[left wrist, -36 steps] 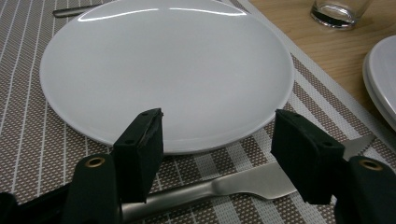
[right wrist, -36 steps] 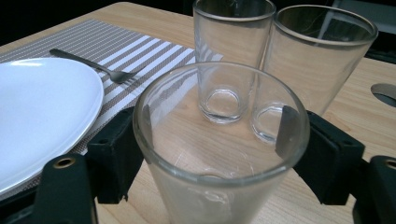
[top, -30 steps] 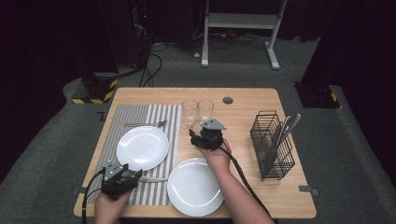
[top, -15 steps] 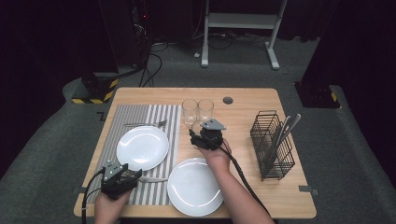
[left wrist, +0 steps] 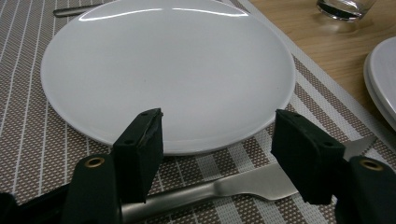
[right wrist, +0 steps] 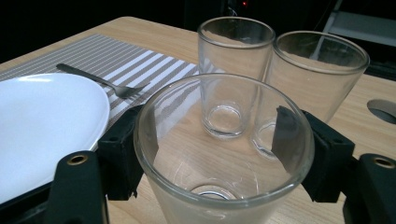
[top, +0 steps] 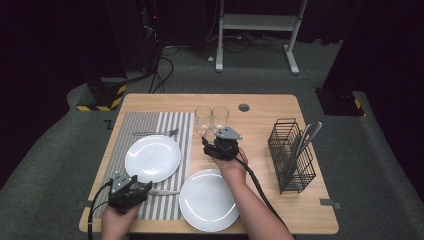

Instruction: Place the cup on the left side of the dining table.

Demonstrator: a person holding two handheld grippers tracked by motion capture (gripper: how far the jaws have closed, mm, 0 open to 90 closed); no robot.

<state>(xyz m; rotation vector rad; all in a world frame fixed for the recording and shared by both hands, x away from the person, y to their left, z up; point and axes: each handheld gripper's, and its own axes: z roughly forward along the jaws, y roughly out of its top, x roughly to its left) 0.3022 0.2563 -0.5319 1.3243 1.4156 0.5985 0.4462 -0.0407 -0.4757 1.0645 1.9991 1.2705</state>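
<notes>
- nearest the person, the left gripper (top: 145,186) rests low on the striped placemat (top: 172,205), its jaws wide apart and empty; a table knife (left wrist: 233,184) lies on the mat between and under them, just beside the rim of the left plate (left wrist: 163,70)
- further in, the right gripper (right wrist: 217,158) has a clear glass (right wrist: 224,154) between its pads, which sit against the glass's sides (a grip, by the look of it); in the high view this hand (top: 231,167) is above the second plate (top: 207,200)
- the step in hand looks like table setting: the glass is being placed, or lifted, just in front of the two other glasses (top: 211,119)
- next move, i judge: keep the glass upright and clear of its two neighbours; the left gripper would have to close on the knife's handle
</notes>
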